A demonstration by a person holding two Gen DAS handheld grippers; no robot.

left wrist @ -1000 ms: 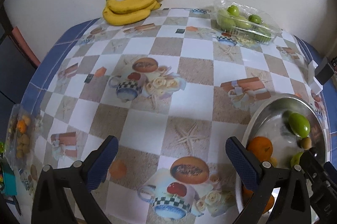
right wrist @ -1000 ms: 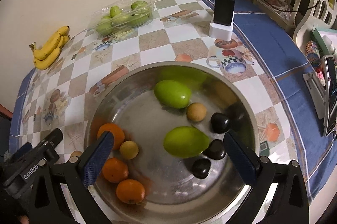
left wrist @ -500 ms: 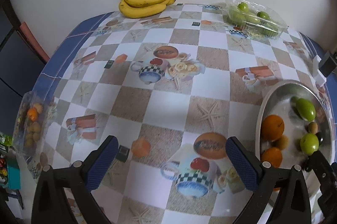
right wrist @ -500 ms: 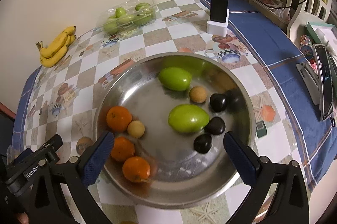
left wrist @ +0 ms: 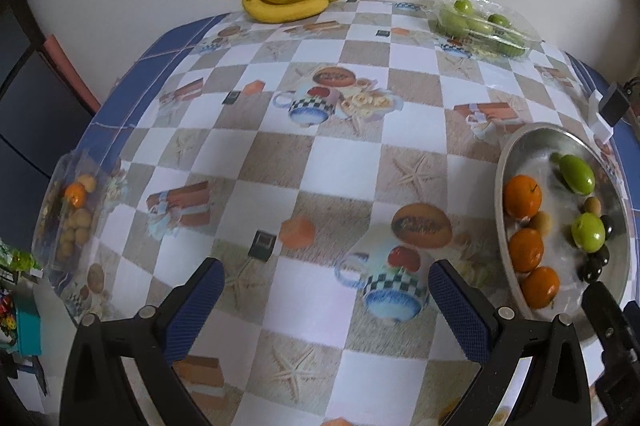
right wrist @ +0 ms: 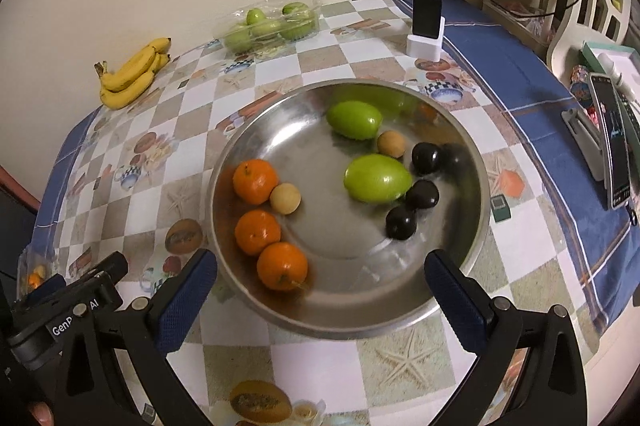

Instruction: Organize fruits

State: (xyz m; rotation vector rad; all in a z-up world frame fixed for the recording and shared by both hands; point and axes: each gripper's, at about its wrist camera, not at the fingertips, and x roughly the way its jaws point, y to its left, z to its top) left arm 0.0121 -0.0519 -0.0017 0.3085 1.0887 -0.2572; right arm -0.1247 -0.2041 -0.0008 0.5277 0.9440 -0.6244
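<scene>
Hovering: right gripper (right wrist: 320, 290) jaws apart over bowl (right wrist: 476, 222) rim.

Shiny polished metal bowl (right wrist: 452, 290), glossy printed tablecloth (left wrist: 344, 169), clear crinkly plastic clamshell (right wrist: 272, 21).

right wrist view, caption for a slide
Open right hand-held gripper above round steel bowl of oranges, green, tan and dark fruit.

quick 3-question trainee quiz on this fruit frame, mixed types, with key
1. How many oranges lie in the metal bowl?
2. True or false: the right gripper holds a fruit.
3. Where is the banana bunch? A) in the bowl B) on the table by the wall C) in the clear plastic tray

Key: 1) three, e.g.. 2) false; both it and the left gripper are open and empty. 3) B.
</scene>
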